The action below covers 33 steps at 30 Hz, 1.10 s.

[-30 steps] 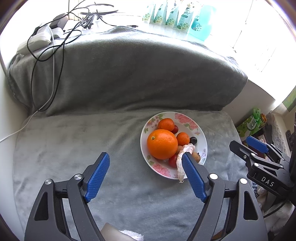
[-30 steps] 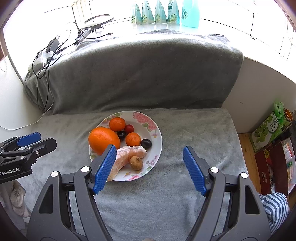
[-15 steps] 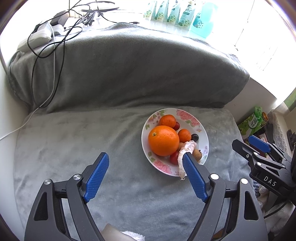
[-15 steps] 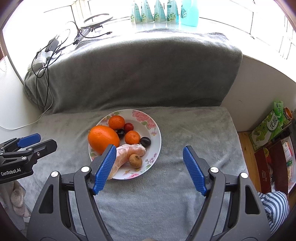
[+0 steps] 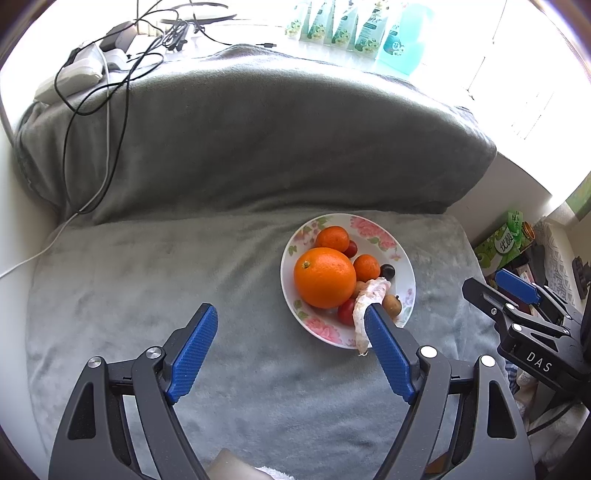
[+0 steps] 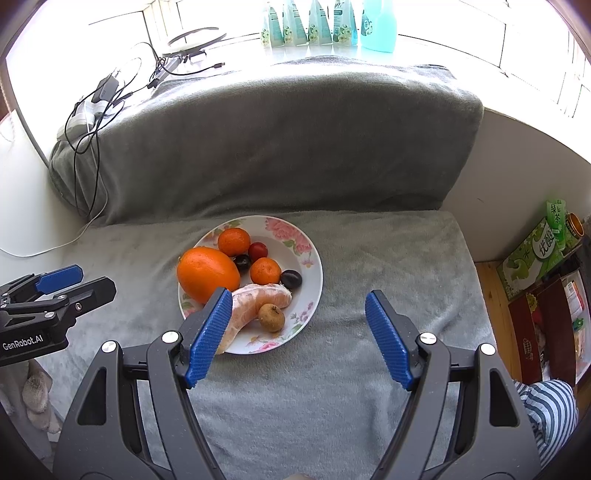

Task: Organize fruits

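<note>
A floral plate (image 5: pixel 402 258) (image 6: pixel 310 254) rests on the grey blanket and carries all the fruit. On it lie a large orange (image 5: pixel 324 277) (image 6: pixel 207 275), two small mandarins (image 5: pixel 333 238) (image 6: pixel 266 271), a red cherry tomato (image 6: pixel 258 251), dark grapes (image 6: pixel 291 278), a peeled citrus segment (image 6: pixel 255 306) (image 5: pixel 369 295) and a small brown longan (image 6: pixel 271 317). My left gripper (image 5: pixel 290 314) hangs open above the blanket just left of the plate, holding nothing. My right gripper (image 6: pixel 295 306) is open too, over the plate's near right edge, empty.
The grey blanket (image 5: pixel 147 280) covers a seat and a raised backrest (image 6: pixel 280 140). Black and white cables and chargers (image 5: pixel 96 70) lie at the back left. Teal bottles (image 6: pixel 325 22) line the sill. Green boxes (image 6: pixel 535 251) stand on the floor at right. A striped sleeve (image 6: pixel 550 410) shows.
The plate and fruit sit very slightly higher in both views; both grippers stay open and hold nothing. Nothing else has shifted.
</note>
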Each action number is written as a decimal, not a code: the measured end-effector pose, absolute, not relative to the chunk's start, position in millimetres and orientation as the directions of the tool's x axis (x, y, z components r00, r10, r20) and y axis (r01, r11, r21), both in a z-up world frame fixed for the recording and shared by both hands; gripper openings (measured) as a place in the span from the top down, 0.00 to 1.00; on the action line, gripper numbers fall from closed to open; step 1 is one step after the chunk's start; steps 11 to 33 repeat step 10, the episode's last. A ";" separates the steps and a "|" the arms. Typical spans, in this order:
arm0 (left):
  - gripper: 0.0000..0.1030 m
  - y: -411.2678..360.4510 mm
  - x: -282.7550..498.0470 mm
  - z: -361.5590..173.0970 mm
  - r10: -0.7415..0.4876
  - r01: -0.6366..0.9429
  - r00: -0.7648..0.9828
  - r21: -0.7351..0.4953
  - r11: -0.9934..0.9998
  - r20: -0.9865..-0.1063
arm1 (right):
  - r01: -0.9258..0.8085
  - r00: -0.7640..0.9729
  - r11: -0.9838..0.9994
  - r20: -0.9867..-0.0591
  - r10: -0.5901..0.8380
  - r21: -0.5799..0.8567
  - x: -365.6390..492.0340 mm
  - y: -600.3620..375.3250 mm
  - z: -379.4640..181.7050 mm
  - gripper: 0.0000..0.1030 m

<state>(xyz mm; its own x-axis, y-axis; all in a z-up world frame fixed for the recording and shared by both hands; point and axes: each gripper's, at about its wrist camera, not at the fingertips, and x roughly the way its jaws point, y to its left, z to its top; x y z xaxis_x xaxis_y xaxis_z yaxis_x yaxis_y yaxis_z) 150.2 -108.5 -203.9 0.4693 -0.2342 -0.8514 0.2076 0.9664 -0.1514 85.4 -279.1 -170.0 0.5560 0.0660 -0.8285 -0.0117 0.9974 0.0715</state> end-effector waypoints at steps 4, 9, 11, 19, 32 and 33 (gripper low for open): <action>0.20 -109.2 149.5 -203.2 -0.236 0.209 0.472 -0.152 0.966 -0.850 | -0.010 0.556 0.997 -0.828 0.065 0.072 84.7 -279.2 -170.3 0.25; 0.20 -110.1 147.8 -201.8 -0.230 0.214 0.487 -0.141 0.967 -0.843 | -0.012 0.555 0.998 -0.829 0.064 0.069 85.9 -280.2 -171.3 0.25; 0.20 -109.5 148.5 -202.6 -0.228 0.210 0.484 -0.141 0.967 -0.845 | -0.009 0.554 0.998 -0.830 0.060 0.066 85.9 -281.1 -172.4 0.25; 0.20 -109.5 148.5 -202.6 -0.228 0.210 0.484 -0.141 0.967 -0.845 | -0.009 0.554 0.998 -0.830 0.060 0.066 85.9 -281.1 -172.4 0.25; 0.20 -109.5 148.5 -202.6 -0.228 0.210 0.484 -0.141 0.967 -0.845 | -0.009 0.554 0.998 -0.830 0.060 0.066 85.9 -281.1 -172.4 0.25; 0.20 -109.5 148.5 -202.6 -0.228 0.210 0.484 -0.141 0.967 -0.845 | -0.009 0.554 0.998 -0.830 0.060 0.066 85.9 -281.1 -172.4 0.25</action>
